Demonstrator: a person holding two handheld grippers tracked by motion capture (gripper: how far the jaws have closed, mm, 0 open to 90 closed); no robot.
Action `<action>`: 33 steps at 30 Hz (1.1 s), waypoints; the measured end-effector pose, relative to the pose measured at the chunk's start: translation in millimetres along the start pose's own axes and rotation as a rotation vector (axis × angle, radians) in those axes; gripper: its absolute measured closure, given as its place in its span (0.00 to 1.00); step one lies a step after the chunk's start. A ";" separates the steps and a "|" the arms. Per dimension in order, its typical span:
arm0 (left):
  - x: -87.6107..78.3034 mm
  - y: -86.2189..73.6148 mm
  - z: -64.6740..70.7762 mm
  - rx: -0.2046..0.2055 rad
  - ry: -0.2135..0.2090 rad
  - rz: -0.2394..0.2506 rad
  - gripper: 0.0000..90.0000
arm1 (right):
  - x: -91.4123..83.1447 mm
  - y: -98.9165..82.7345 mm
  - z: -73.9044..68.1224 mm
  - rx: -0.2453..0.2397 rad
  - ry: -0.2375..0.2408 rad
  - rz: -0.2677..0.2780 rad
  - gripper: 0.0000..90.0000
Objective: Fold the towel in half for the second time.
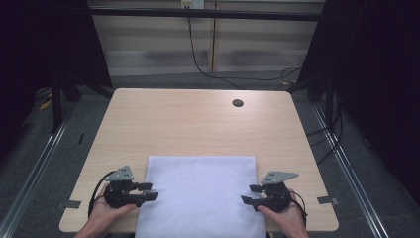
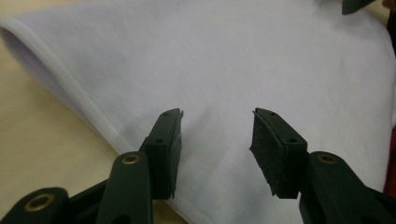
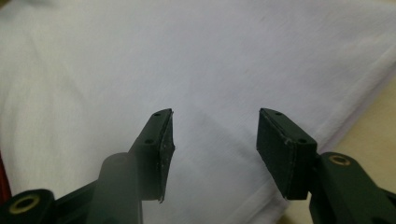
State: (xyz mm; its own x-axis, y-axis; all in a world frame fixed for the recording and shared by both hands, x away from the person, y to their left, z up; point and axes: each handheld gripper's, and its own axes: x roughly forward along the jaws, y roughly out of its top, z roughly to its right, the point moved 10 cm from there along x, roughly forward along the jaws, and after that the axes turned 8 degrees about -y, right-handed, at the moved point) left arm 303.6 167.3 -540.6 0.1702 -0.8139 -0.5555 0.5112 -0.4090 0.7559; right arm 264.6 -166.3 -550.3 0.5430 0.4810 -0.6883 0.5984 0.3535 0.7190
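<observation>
White cloth [image 1: 203, 191] flat on tabletop [image 1: 193, 124]; left gripper [image 1: 148, 191] and right gripper [image 1: 250, 194] released (nothing between jaws). Risk: pinching one layer only, fold slipping crooked.

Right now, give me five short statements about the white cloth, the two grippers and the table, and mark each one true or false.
1. The white folded cloth lies at the near edge of the light wooden table. True.
2. The left gripper is clamped on the cloth. False: its jaws stand apart over the cloth, with nothing between them.
3. The right gripper is open. True.
4. Both grippers sit at the same side of the cloth. False: one is at each side.
5. A red cup stands at the table's far edge. False: there is a small dark round hole there.
</observation>
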 end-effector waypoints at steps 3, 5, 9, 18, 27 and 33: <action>-9.0 23.6 -21.5 -0.006 0.036 0.057 0.56 | -3.8 21.9 17.2 0.018 -0.031 0.062 0.53; -10.2 35.5 -39.6 -0.027 0.053 0.069 0.55 | -1.3 36.2 29.0 0.019 -0.048 0.081 0.53; -1.2 50.3 -70.1 -0.041 0.107 0.083 0.53 | 15.0 58.9 52.7 0.016 -0.076 0.084 0.52; 20.6 46.9 -92.7 -0.058 0.144 0.033 0.46 | 58.1 67.1 91.8 0.096 -0.103 0.072 0.50; 32.8 35.7 -100.4 -0.076 0.133 0.002 0.47 | 68.8 55.8 90.3 0.079 -0.084 0.027 0.56; 34.2 32.7 -102.0 -0.107 0.113 0.009 0.67 | 67.3 48.3 93.7 0.089 -0.096 0.008 0.64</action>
State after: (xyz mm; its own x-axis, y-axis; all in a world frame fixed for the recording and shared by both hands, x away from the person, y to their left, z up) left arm 412.1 168.1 -570.2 0.2656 -0.7631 -0.5892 0.5949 -0.3512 0.7230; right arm 385.2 -192.1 -570.9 0.5991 0.4028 -0.6920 0.6415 0.2757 0.7158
